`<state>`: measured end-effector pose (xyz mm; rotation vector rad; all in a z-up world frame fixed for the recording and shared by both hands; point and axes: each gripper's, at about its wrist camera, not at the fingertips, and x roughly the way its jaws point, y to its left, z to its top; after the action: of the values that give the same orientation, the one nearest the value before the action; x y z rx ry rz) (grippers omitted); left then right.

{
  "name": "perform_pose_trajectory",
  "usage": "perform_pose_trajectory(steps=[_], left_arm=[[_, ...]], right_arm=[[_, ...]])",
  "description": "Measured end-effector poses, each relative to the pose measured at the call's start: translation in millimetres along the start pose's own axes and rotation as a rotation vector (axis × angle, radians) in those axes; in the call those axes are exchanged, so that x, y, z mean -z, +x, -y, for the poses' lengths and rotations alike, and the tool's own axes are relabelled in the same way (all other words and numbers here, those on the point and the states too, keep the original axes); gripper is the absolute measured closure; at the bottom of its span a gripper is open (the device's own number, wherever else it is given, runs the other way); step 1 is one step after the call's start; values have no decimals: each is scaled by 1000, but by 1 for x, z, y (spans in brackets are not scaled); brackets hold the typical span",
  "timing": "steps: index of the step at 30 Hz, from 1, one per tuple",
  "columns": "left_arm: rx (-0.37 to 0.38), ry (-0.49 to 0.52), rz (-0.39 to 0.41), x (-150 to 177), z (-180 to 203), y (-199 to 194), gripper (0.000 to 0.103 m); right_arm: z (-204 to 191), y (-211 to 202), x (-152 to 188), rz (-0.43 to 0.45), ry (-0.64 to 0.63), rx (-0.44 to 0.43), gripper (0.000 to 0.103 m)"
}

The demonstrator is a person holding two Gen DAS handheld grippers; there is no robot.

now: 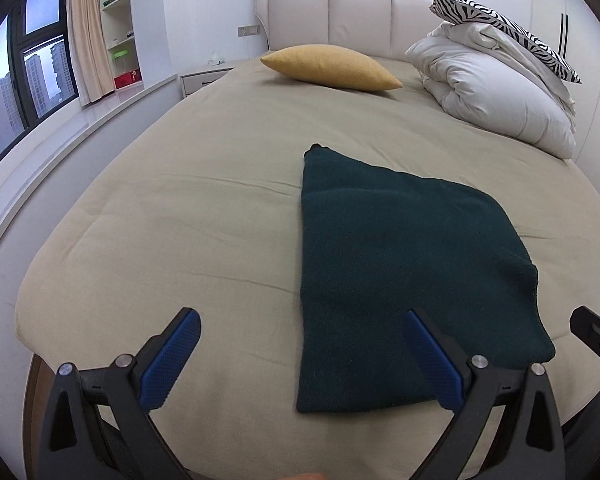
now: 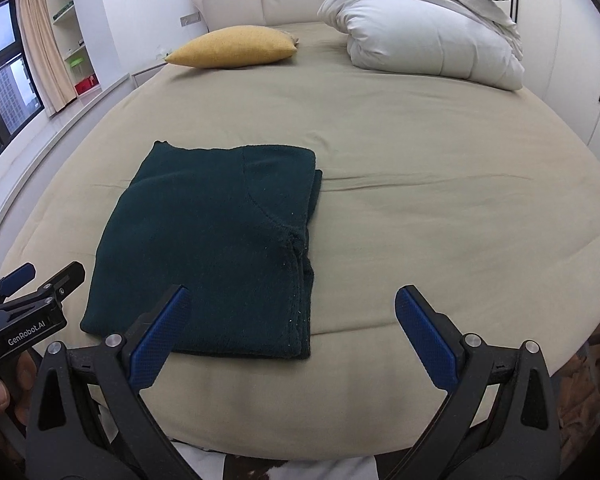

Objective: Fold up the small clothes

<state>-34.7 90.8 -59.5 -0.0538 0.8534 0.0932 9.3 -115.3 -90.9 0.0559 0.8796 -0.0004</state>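
A dark green knit garment (image 1: pixel 400 264) lies folded into a flat rectangle on the beige bed, near its front edge. My left gripper (image 1: pixel 304 320) hovers open above the garment's near left edge, nothing between its blue pads. In the right wrist view the same garment (image 2: pixel 212 240) lies left of centre, with stacked layers showing along its right edge. My right gripper (image 2: pixel 288 300) stands open over the garment's near right corner, holding nothing. The left gripper (image 2: pixel 28 284) shows at the left edge of that view, held by a hand.
The beige bed sheet (image 1: pixel 180 220) spreads wide to the left and far side. A yellow pillow (image 1: pixel 332 68) lies near the headboard. A folded white duvet (image 1: pixel 496 88) with a zebra-print pillow (image 1: pixel 508 28) on top sits at the back right. A window ledge (image 1: pixel 100 120) runs along the left.
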Motion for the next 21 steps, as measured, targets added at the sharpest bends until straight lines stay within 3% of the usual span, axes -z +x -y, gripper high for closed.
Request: perform_pose_trajectory(steps=[21], left_arm=[[3, 7, -5, -1, 2, 1, 0]], right_arm=[[-2, -3, 1, -4, 1, -2, 0]])
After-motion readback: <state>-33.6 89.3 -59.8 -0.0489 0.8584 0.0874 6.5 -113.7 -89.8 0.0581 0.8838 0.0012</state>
